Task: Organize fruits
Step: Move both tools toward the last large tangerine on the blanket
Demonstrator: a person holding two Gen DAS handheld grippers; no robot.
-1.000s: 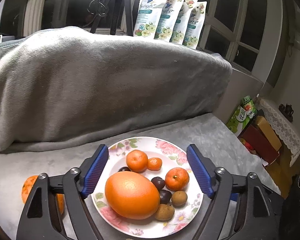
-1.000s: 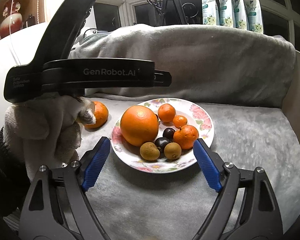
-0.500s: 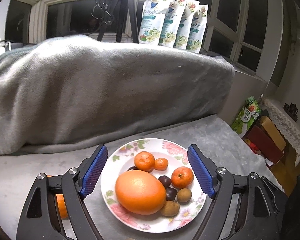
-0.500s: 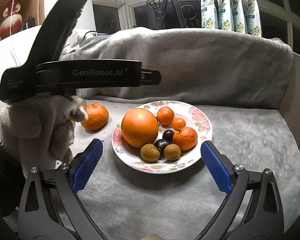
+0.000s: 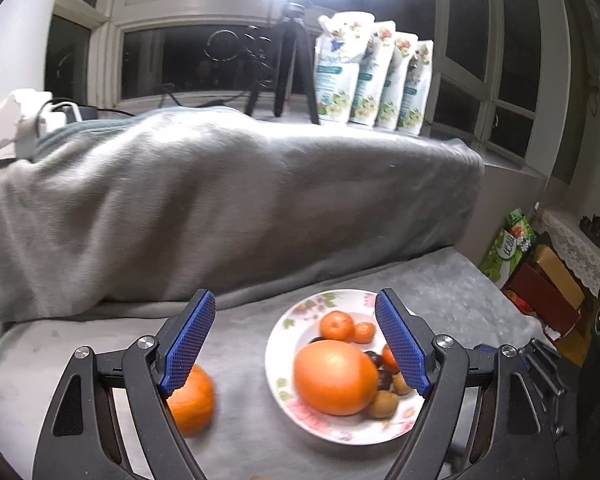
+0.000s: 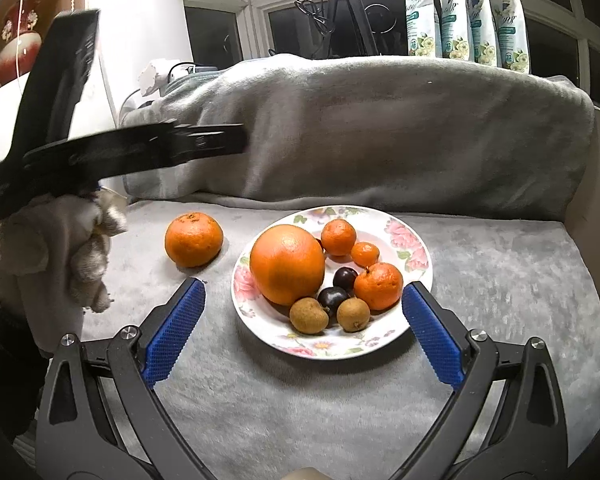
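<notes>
Lone mandarin sits just left of plate, prob next: both grippers' jaws wide apart, empty, right's just opened. Left gripper should straddle it squarely, squeeze gently.

The plate is white with pink flowers and green leaves around its rim, and on it lie a big orange, three smaller orange tangerines, two dark, perhaps purple, plums and two brown longans. Each black gripper has blue textured pads. A grey blanket covers everything, and the glove is off-white.
</notes>
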